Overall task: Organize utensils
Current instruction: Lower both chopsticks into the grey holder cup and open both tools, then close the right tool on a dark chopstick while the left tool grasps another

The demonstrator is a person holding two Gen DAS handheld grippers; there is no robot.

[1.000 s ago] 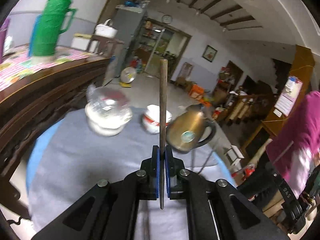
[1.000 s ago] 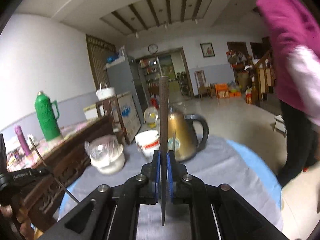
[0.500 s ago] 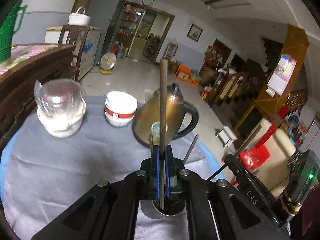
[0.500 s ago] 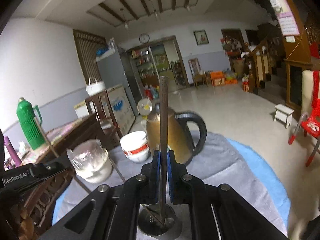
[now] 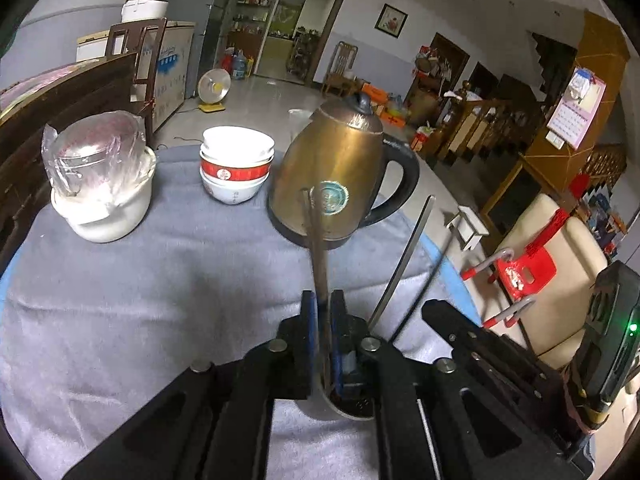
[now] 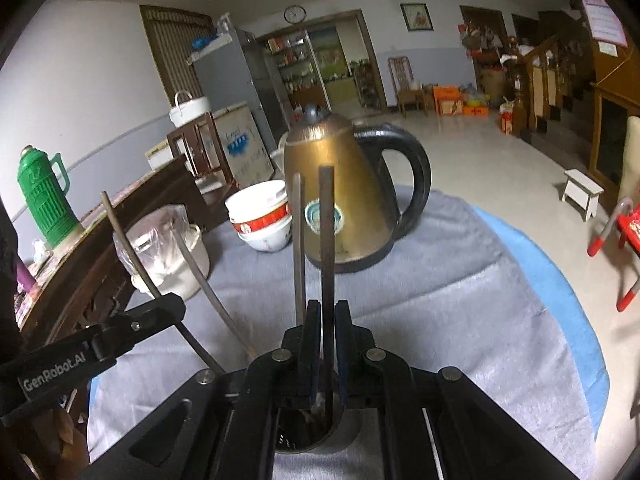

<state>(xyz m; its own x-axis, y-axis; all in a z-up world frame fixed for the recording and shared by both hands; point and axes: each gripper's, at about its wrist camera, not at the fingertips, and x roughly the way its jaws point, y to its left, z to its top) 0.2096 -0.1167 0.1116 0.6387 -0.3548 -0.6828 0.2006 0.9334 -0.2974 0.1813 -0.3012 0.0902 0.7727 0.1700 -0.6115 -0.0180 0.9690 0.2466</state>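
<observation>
The metal utensil cup (image 6: pixel 320 434) holds several chopsticks (image 6: pixel 298 248), two standing loose between the slightly parted left gripper (image 5: pixel 324 340) and right gripper (image 6: pixel 327 344), whose jaws have just been opening.

My right gripper (image 6: pixel 327 312) has just eased apart around a dark wooden chopstick (image 6: pixel 326 240), its tip down inside the round steel holder (image 6: pixel 308 436) (chopstick apparently loose now).

Open grey bench (image 5: pixel 120 312) left and near; blocked ahead by kettle (image 5: pixel 340 168), stacked bowls (image 5: pixel 236 168), wrapped pot (image 5: pixel 100 184).
</observation>
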